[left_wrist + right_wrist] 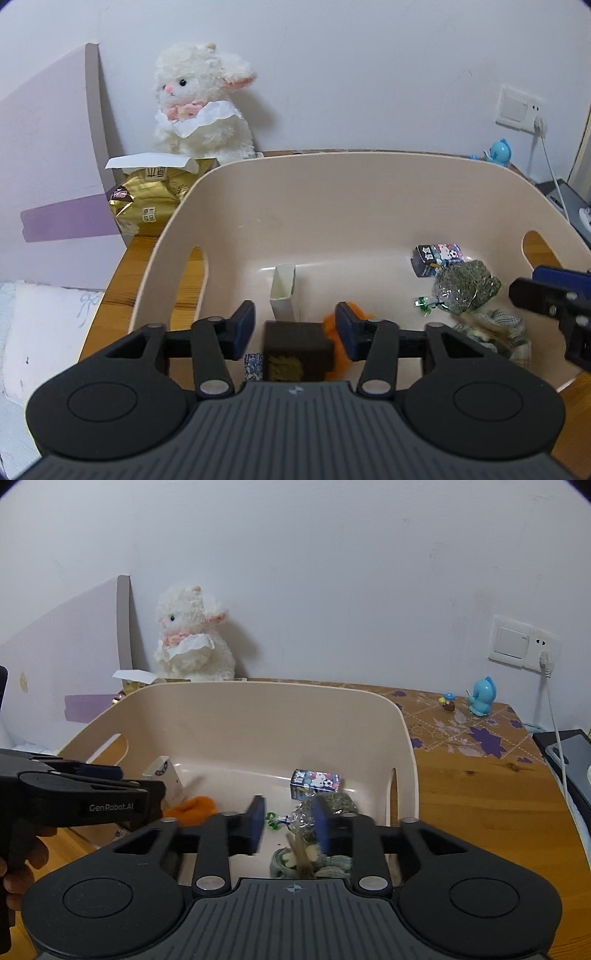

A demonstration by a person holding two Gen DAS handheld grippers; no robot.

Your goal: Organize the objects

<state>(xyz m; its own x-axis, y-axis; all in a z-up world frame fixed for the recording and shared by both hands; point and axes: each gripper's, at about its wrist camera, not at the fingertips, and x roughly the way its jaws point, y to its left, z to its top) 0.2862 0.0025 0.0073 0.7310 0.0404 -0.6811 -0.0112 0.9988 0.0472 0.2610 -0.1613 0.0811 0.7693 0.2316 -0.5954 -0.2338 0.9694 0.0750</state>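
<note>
This looked like a bedroom in a home: a white plush lamb (192,646) sat at the far edge of a wooden table (480,794) against a plain white wall, a purple flower-patterned cloth (454,723) covered the table's far right corner with a small blue toy figure (482,698) on it, a wall switch and socket (521,642) held a plugged-in cable, and pale bedding (44,325) lay beside the table's left edge

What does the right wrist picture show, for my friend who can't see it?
An open black two-finger right gripper with blue pads hovers over a beige plastic bin on a wooden table. In the bin lie a small cartoon-printed box, a clear bag of green dried herbs and an orange fuzzy lump. A white plush lamb sits behind it.
</note>
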